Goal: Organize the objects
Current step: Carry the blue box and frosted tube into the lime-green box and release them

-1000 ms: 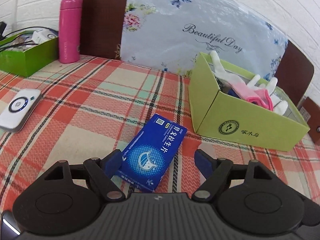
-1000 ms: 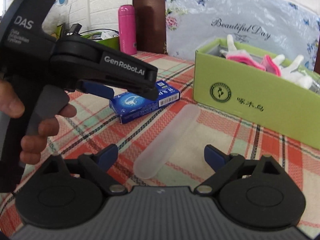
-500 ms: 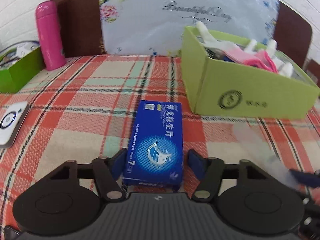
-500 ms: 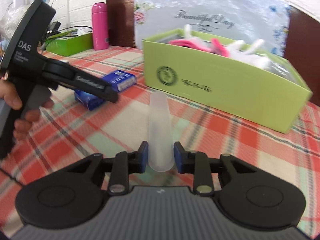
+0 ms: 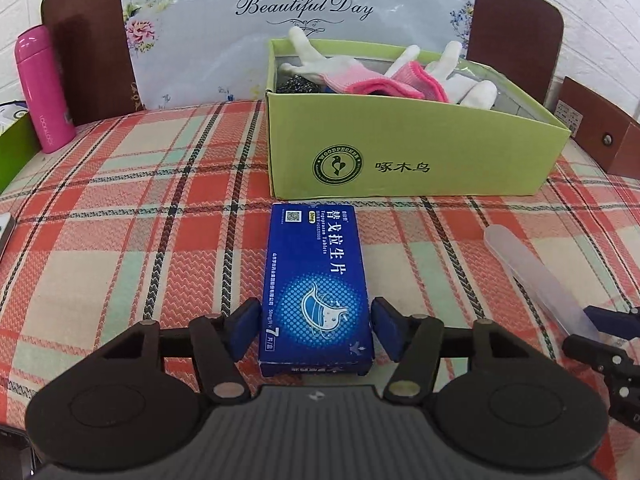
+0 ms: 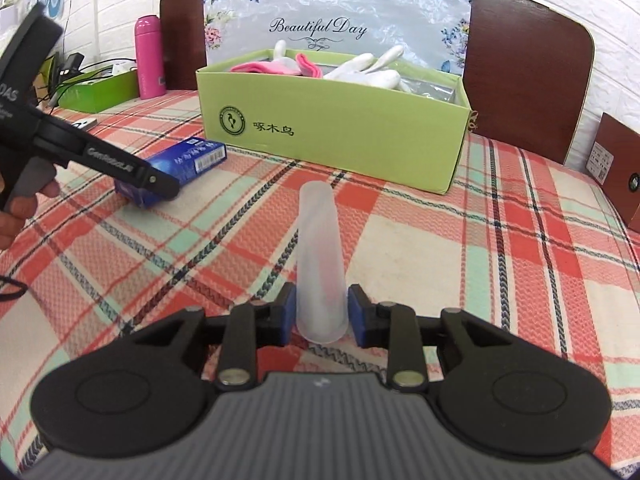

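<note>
A blue tablet box [image 5: 316,280] lies flat on the plaid cloth, its near end between the pads of my left gripper [image 5: 316,326], which is shut on it. It also shows in the right wrist view [image 6: 180,166]. My right gripper [image 6: 321,314] is shut on the near end of a frosted plastic tube case [image 6: 320,264], which points toward the green box [image 6: 332,128]. The tube also shows in the left wrist view [image 5: 536,276]. The green box [image 5: 408,152] stands just beyond the tablet box and holds white and pink gloves [image 5: 360,76].
A pink bottle [image 5: 42,88] stands at the back left beside a second green box [image 6: 100,90] with cables. A brown box [image 6: 620,168] sits at the right edge. A floral bag [image 5: 300,8] leans on the headboard behind. A white device [image 6: 85,123] lies far left.
My left gripper lined up with the tablet box and closed its pads on it. My right gripper closed on the tube case and turned with it toward the green box.
</note>
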Available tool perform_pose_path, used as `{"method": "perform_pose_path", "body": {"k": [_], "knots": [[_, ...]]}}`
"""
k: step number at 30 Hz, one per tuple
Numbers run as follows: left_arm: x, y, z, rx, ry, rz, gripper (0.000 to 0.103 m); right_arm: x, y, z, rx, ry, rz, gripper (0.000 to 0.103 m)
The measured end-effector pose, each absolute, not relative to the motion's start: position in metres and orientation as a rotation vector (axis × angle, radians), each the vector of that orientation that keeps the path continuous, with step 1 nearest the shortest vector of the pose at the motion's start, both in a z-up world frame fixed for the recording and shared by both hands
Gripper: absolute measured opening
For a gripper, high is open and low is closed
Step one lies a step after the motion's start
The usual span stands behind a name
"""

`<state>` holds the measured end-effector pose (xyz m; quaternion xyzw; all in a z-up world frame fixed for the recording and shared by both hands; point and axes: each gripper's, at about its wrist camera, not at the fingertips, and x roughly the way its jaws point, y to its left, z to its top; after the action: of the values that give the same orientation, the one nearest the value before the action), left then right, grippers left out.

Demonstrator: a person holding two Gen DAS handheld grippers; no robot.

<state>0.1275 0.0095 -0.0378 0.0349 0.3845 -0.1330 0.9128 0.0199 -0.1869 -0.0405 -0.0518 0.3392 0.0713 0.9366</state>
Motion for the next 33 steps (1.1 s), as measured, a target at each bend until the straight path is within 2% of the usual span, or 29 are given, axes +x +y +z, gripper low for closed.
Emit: {"method": "perform_pose_path", "body": {"k": [5,7,10,15,16,18,20,27,33], "knots": [[0.129,0.011,-0.038,0.064,0.791,-0.271,0.059,0.024,-0.184,-0.041,-0.1,0.686,0.145,0.044],[0.133,0.009,-0.037,0.066,0.79,-0.257,0.059,0.029,-0.183,-0.042,-0.095,0.687,0.147,0.045],[0.142,0.003,-0.039,0.061,0.8,-0.226,0.072,0.037,-0.182,-0.043,-0.079,0.687,0.148,0.045],[0.148,-0.008,-0.041,0.079,0.779,-0.204,0.077,0.05,-0.182,-0.045,-0.043,0.691,0.141,0.045],[0.148,-0.008,-0.042,0.078,0.776,-0.208,0.075,0.051,-0.181,-0.046,-0.041,0.69,0.143,0.045],[0.145,-0.008,-0.04,0.072,0.765,-0.231,0.059,0.051,-0.18,-0.047,-0.045,0.686,0.151,0.038],[0.142,-0.01,-0.038,0.083,0.773,-0.261,0.058,0.049,-0.177,-0.046,-0.055,0.685,0.162,0.027],[0.114,-0.009,-0.023,0.06,0.755,-0.347,0.058,0.035,-0.17,-0.037,-0.006,0.668,0.238,0.027],[0.095,-0.007,0.017,0.012,0.651,-0.404,0.058,0.028,-0.177,-0.008,0.055,0.581,0.255,0.027]]}}
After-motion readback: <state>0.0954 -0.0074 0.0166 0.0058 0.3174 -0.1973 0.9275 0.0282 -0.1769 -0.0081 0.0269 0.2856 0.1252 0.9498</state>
